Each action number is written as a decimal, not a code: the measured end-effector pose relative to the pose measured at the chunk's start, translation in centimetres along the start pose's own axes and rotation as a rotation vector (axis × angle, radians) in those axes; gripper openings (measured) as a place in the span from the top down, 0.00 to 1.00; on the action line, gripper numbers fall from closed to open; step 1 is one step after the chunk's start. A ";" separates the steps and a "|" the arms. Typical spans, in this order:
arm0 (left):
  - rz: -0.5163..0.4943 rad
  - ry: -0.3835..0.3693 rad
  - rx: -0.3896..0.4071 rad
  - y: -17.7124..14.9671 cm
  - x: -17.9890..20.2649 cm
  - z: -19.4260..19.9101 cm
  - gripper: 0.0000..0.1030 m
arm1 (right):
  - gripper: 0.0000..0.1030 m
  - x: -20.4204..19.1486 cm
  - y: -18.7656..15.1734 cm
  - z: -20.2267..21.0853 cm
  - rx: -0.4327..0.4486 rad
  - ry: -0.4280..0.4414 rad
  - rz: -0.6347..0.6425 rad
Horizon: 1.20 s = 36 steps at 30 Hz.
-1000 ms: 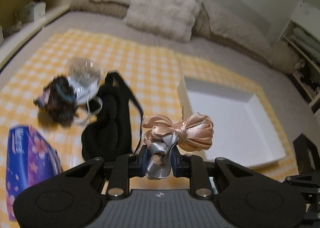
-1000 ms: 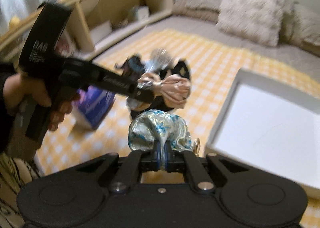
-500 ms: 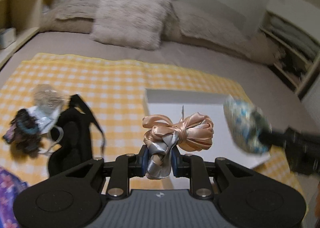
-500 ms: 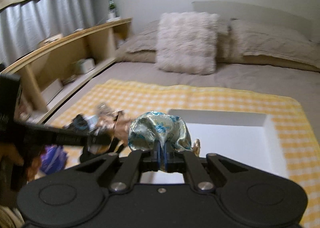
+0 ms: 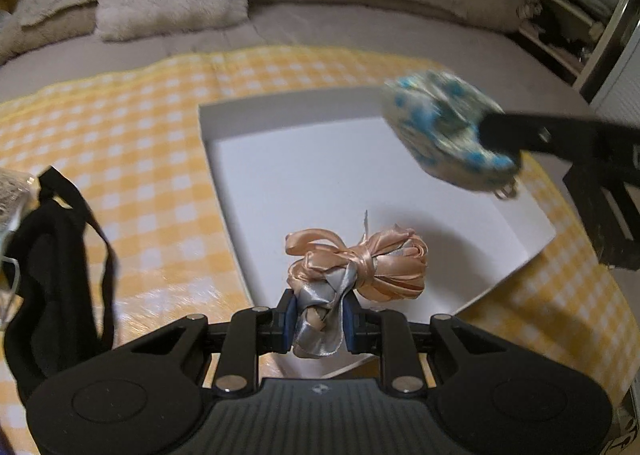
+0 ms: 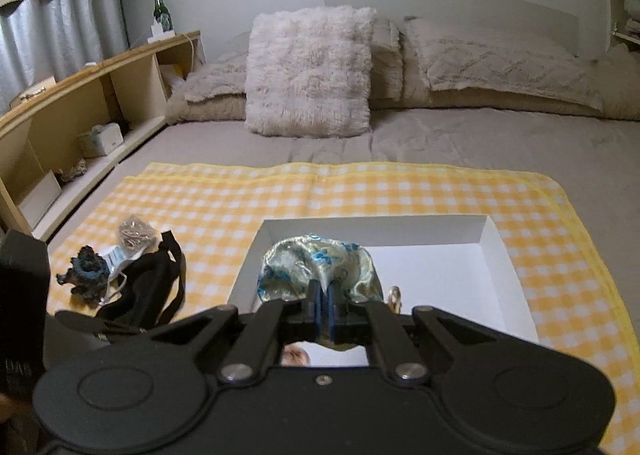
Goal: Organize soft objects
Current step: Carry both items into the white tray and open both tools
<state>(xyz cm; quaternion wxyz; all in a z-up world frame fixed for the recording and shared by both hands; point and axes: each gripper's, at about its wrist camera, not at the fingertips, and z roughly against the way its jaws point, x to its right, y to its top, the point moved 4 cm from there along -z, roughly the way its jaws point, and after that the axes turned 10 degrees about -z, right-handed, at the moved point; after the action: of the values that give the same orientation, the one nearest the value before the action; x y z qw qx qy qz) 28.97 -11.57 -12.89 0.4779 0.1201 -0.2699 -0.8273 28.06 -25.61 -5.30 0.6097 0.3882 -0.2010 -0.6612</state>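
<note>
In the left wrist view, the left gripper (image 5: 319,321) was clamped on a bundle of peach and silver ribbon (image 5: 356,267), just as a second before. What lay beyond it had changed: earlier the ribbon hung over the yellow checked cloth (image 5: 132,143) with the white box (image 5: 360,183) off to the right; now the box sat straight ahead and below the ribbon. The black pouch (image 5: 52,275), formerly just ahead, had slid to the left edge. The right gripper (image 5: 504,135), absent from this view a second ago, reached in from the right, gripping a blue-patterned satin pouch (image 5: 444,131) above the far right corner of the box.

In the right wrist view, the right gripper (image 6: 323,307) was pinched tight on the satin pouch (image 6: 316,267). Earlier the box stood off to the right; now it lay directly ahead, beneath the pouch. The black pouch (image 6: 148,287) and a small pile of odds and ends (image 6: 104,263) lay to the left on the cloth (image 6: 360,191).
</note>
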 end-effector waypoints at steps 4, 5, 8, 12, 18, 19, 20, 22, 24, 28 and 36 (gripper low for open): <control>-0.009 0.005 -0.052 -0.5 -0.2 -1.9 0.75 | 0.96 -0.6 -0.3 -2.6 -0.038 0.006 0.019; -0.006 0.012 -0.068 -0.7 -0.4 -2.3 0.75 | 0.96 -0.8 -0.4 -3.2 -0.051 0.010 0.023; 0.004 0.001 -0.074 -0.9 -0.7 -2.4 0.72 | 0.96 -1.4 -0.9 -5.2 -0.093 0.016 0.041; 0.035 -0.032 -0.074 -1.1 -0.8 -2.3 0.66 | 0.96 -2.3 -1.5 -7.2 -0.126 0.037 0.064; 0.055 -0.072 -0.064 -1.4 -0.6 -1.2 0.58 | 0.96 -3.9 -1.9 -9.1 -0.151 0.039 0.099; 0.056 -0.074 -0.062 -1.5 -0.6 -1.0 0.55 | 0.96 -4.2 -2.0 -9.3 -0.153 0.038 0.103; 0.055 -0.074 -0.059 -1.5 -0.6 -0.8 0.54 | 0.96 -4.4 -2.0 -9.4 -0.155 0.040 0.106; 0.052 -0.074 -0.052 -1.6 -0.4 -0.3 0.52 | 0.93 -4.6 -2.1 -9.6 -0.155 0.048 0.101; 0.053 -0.077 -0.046 -1.7 -0.4 0.1 0.52 | 0.77 -4.4 -1.9 -9.5 -0.153 0.053 0.071; 0.048 -0.075 -0.037 -1.7 -0.2 0.8 0.46 | 0.67 -4.3 -1.8 -8.7 -0.154 0.056 0.055; 0.028 -0.054 -0.010 -1.9 0.6 2.3 0.43 | 0.64 -4.4 -2.1 -6.1 -0.147 0.065 0.071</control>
<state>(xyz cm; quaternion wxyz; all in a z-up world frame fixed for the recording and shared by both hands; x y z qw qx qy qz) 26.17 -10.56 -12.01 0.4825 0.0915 -0.2803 -0.8247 31.17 -19.74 -9.43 0.6660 0.3563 -0.1456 -0.6389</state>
